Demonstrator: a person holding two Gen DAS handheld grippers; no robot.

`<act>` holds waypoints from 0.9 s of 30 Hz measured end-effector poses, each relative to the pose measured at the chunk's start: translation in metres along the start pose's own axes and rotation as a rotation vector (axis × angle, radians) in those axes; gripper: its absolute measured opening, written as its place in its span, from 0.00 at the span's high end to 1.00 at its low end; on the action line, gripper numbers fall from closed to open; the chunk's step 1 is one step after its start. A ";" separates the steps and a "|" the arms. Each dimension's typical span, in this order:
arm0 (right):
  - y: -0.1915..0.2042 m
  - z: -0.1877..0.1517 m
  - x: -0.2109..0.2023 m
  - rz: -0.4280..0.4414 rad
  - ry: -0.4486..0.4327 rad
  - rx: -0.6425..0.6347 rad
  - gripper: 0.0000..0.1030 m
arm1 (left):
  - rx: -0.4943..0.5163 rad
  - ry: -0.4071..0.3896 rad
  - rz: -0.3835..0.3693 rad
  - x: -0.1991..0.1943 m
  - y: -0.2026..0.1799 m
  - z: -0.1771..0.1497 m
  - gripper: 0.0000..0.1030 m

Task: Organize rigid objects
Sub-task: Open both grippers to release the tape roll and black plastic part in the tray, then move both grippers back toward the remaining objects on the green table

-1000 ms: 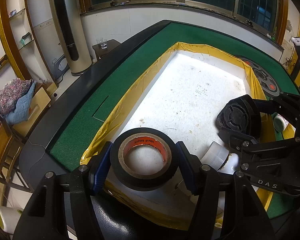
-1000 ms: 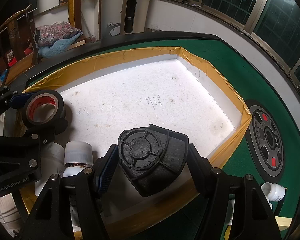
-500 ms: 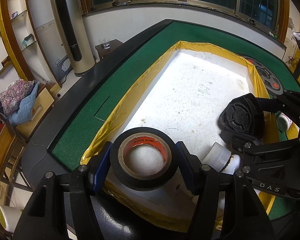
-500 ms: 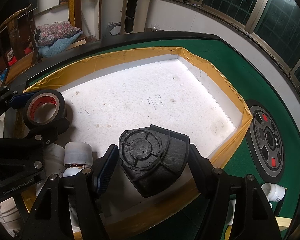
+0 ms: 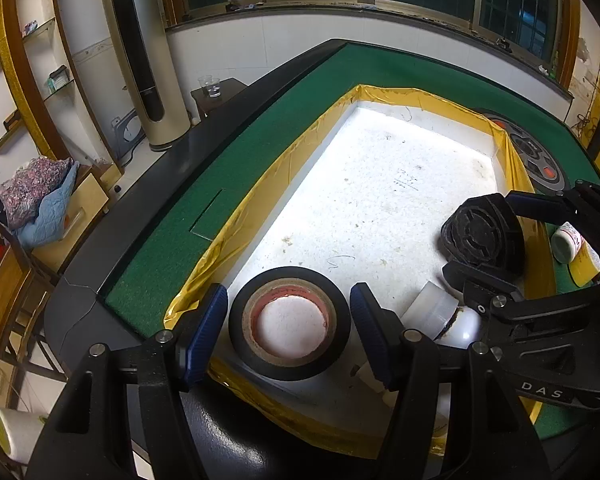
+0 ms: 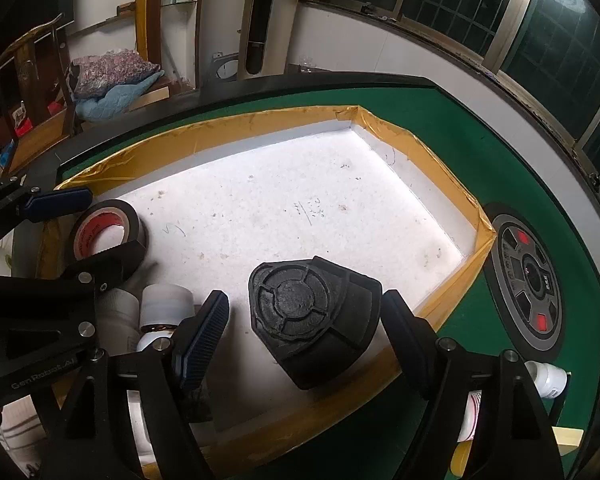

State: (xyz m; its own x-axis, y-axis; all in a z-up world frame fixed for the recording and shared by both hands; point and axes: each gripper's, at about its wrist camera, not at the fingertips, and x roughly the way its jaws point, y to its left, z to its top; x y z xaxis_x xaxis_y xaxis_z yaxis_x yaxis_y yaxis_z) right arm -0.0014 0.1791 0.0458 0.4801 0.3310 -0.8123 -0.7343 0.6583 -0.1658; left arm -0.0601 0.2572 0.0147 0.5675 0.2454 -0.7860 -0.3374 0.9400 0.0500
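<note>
Tape roll (image 5: 289,329): glossy black plastic, cardboard core. Black part (image 6: 312,320): matt, rough, grainy plastic. Tray (image 5: 380,208): white, rough foam-like floor, shiny yellow taped rim. Tabletop (image 5: 260,152): green felt, glossy black edge. White bottle (image 5: 440,312): smooth plastic.

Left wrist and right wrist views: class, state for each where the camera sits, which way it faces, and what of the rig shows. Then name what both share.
Left wrist: on the left gripper, looking down along its jaws at the black tape roll between them, unpressed.
Right wrist: on the right gripper, looking down at the black ribbed disc-faced part; its jaws are opening around it.
Shared: white tray, tape roll, black part, white-capped bottle, each other's gripper.
</note>
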 end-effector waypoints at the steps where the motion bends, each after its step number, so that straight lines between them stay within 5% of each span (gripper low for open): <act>1: 0.000 -0.001 -0.002 -0.001 -0.004 0.002 0.28 | 0.000 0.000 0.001 0.000 0.000 0.000 0.39; 17: -0.047 -0.034 -0.063 0.017 -0.138 0.209 0.24 | -0.018 -0.026 0.020 -0.016 0.000 -0.002 0.38; 20: -0.061 -0.048 -0.070 0.015 -0.150 0.265 0.16 | -0.017 -0.036 0.022 -0.020 -0.001 -0.002 0.38; 27: -0.081 -0.071 -0.081 0.000 -0.150 0.329 0.16 | 0.001 -0.060 0.025 -0.031 -0.010 -0.003 0.38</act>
State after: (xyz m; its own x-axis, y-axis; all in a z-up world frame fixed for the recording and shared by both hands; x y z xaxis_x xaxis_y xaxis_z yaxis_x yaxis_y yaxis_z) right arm -0.0147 0.0512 0.0854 0.5628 0.4105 -0.7174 -0.5521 0.8327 0.0433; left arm -0.0762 0.2396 0.0365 0.6026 0.2824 -0.7464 -0.3515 0.9336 0.0694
